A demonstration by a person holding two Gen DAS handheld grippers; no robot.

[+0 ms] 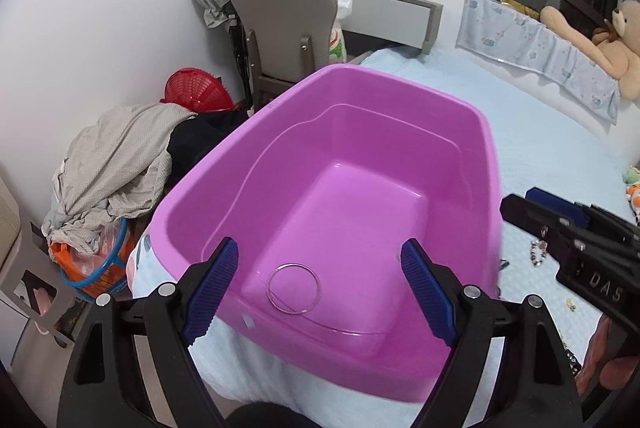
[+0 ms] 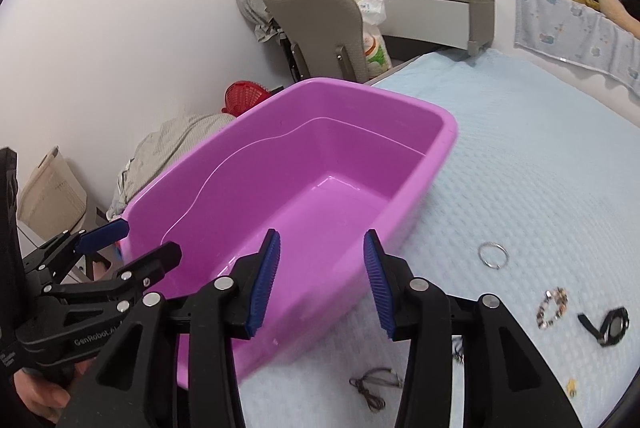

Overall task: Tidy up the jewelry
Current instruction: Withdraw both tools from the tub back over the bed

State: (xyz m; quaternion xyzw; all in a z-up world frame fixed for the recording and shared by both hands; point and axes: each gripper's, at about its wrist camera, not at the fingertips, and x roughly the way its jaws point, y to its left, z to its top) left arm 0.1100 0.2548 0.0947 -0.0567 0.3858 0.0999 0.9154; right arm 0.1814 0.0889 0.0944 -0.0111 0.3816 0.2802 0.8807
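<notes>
Hovering over the near end of a pink plastic tub (image 1: 360,132) on a pale blue bedspread (image 2: 540,156), my left gripper (image 1: 320,288) has its jaws spread wide with nothing between the blue pads (image 1: 212,288). A thin clear bangle (image 1: 294,288) lies flat on the tub's floor close to the near wall — the only piece inside that I can see. My right gripper (image 2: 322,284) hangs over the tub's near right corner, jaws parted and empty. Still loose on the bedspread to the right of the tub are a silver ring (image 2: 493,254), a beaded bracelet (image 2: 553,308), a black watch (image 2: 610,326), a dark cord necklace (image 2: 374,386) and a small yellow piece (image 2: 571,387), too tiny to make out. Beyond the tub stand a grey chair (image 1: 284,28) and a red basket (image 1: 196,88); a teddy bear (image 1: 612,44) rests along the window ledge.
</notes>
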